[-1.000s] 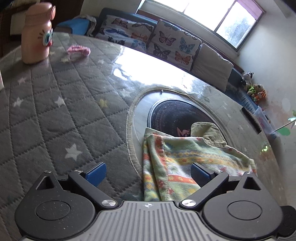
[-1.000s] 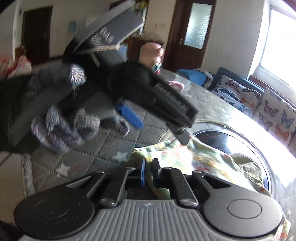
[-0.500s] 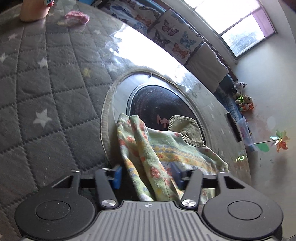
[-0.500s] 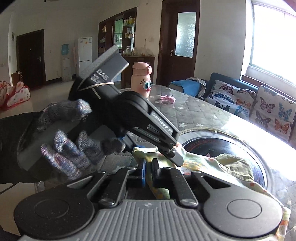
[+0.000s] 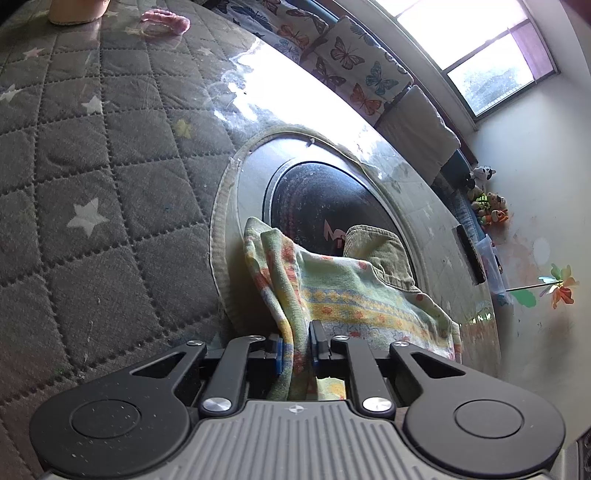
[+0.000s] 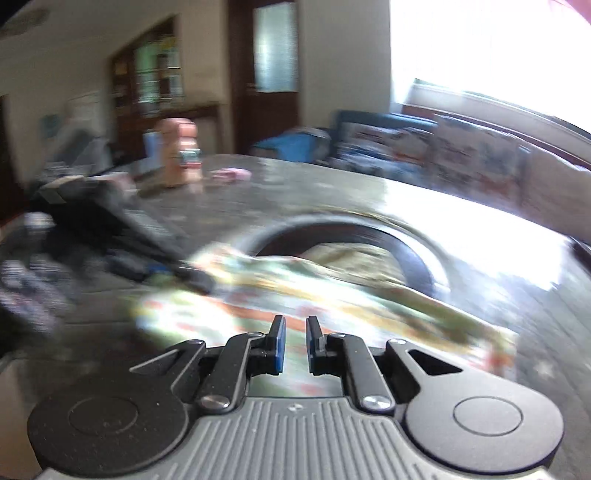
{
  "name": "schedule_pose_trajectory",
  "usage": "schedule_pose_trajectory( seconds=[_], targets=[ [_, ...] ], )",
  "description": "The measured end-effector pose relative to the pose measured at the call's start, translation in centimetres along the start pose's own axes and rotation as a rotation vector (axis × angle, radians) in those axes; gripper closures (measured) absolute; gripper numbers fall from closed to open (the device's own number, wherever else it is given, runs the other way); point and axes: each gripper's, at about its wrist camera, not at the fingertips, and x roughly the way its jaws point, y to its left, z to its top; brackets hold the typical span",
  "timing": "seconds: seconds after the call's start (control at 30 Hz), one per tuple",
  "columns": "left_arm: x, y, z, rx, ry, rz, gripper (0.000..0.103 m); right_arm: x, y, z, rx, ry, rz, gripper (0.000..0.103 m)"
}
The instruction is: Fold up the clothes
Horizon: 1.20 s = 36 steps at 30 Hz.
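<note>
**Gripping the patterned garment at the table's round inset**

Working at a round table [image 5: 110, 155], we note its covering first: a grey quilted cloth stitched in diamonds and scattered with pale stars, under a glossy clear layer that throws back window glare. Near the middle sits a circular inset [image 5: 332, 199], a light ring around a dark disc. Behind the table we see a sofa with butterfly-print cushions [image 5: 354, 62], a bright window [image 5: 480, 48] and a cream wall.

The left wrist view is sharp. It shows the left gripper [image 5: 295, 347] with its jaws drawn in on a bunched fold of the patterned garment [image 5: 332, 291], which passes between the blue pads [image 5: 279, 352]. This garment is soft, woven-looking fabric in green, yellow and orange bands, and it lies across the near edge of the inset. A ribbed olive garment [image 5: 376, 251] lies beside it and partly under it, over the dark disc. This view alone shows small plush toys [image 5: 487, 206] and a pinwheel [image 5: 557, 288] by the wall, and a pink hair tie [image 5: 166, 24] at the far table edge.

The right wrist view is heavily motion-blurred. It shows the right gripper [image 6: 293, 343] with a narrow gap between its pads and nothing held in that gap; the patterned garment appears as a smear beyond the fingertips. Only this view shows a dark wooden door [image 6: 273, 74], a cabinet with shelves [image 6: 155, 77], an upright pink bottle [image 6: 179, 151] on the table, and the left gripper from outside, held in a knit-gloved hand [image 6: 26, 280].
</note>
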Motion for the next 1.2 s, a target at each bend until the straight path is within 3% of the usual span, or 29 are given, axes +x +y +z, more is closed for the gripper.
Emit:
schedule_pose_trajectory(
  seconds=[0.2,0.43,0.5,0.57,0.83,0.93,1.0,1.07,1.13,1.2],
  targets=[
    [0.0,-0.1,-0.1,0.012,-0.004,0.007,0.088,2.2,-6.7,-1.4,0.172,0.055,-0.125,0.093],
    [0.1,-0.3,-0.1,0.026,-0.004,0.015,0.088,1.6,-9.6,-2.6,0.22,0.037,-0.204,0.093],
    [0.1,-0.5,-0.1,0.036,-0.006,0.021,0.088,1.4,-9.9,-2.4,0.216,0.024,-0.236,0.082],
    [0.2,-0.6,-0.1,0.048,-0.009,0.027,0.088,1.5,-10.3,-2.2,0.225,0.018,-0.268,0.065],
    [0.3,-1.2,-0.1,0.092,-0.022,0.049,0.088,2.6,-12.1,-2.5,0.323,0.026,-0.306,0.053],
    [0.4,-1.4,0.0,0.106,-0.026,0.055,0.088,2.8,-11.9,-2.7,0.341,0.023,-0.281,0.056],
    [0.2,-1.6,0.0,0.119,-0.033,0.056,0.088,2.9,-11.6,-2.6,0.34,0.022,-0.256,0.063],
    [0.1,-1.8,0.0,0.131,-0.042,0.058,0.09,2.2,-11.6,-2.6,0.345,0.005,-0.26,0.085],
    [-0.2,-2.2,-0.1,0.147,-0.052,0.058,0.091,1.5,-11.5,-2.5,0.351,-0.013,-0.265,0.095],
    [-0.4,-2.7,0.0,0.164,-0.062,0.056,0.092,0.9,-11.5,-2.4,0.357,-0.03,-0.269,0.097]
  ],
)
